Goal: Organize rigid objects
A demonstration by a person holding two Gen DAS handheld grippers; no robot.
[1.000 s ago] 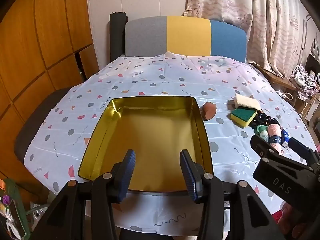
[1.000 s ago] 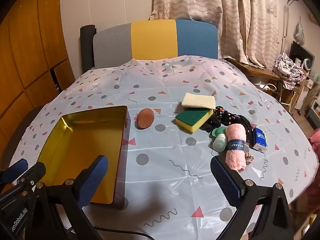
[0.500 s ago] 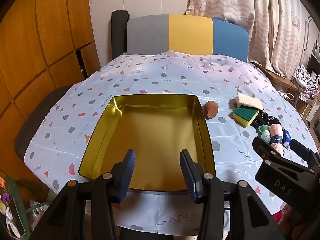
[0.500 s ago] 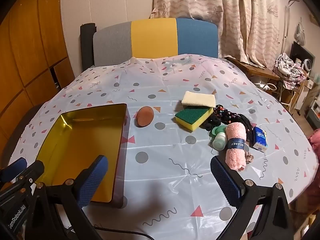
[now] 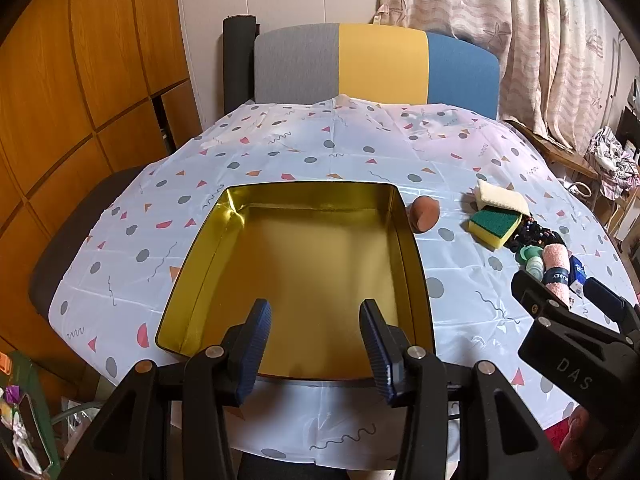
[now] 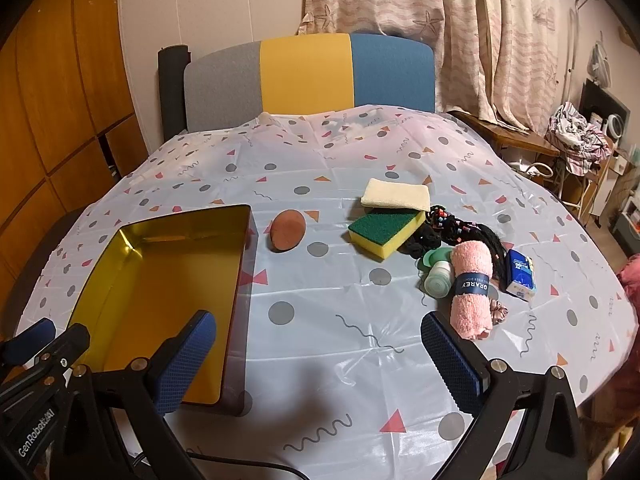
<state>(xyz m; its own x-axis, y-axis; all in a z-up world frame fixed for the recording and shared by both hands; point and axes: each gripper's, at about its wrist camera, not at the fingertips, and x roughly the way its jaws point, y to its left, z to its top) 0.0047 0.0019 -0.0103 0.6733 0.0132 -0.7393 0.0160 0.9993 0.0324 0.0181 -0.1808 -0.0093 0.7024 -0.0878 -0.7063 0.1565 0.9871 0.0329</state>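
Gold tin [image 6: 160, 280] lies at nine o'clock on the table; sponge [image 6: 384, 232] at one. Left gripper [image 5: 316, 344] and right gripper [image 6: 320, 356] gape, both gripping nothing.

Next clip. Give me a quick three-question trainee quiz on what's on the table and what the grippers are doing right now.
1. True or false: the gold tin already has something in it.
2. What lies between the tin and the green-topped sponge? A) brown egg-shaped object B) blue packet C) pink rolled towel
3. Fill in: the right gripper and the left gripper both hold ____.

Key: 1 false, the tin holds nothing. 2 A, the brown egg-shaped object. 3 nothing; both stand open.
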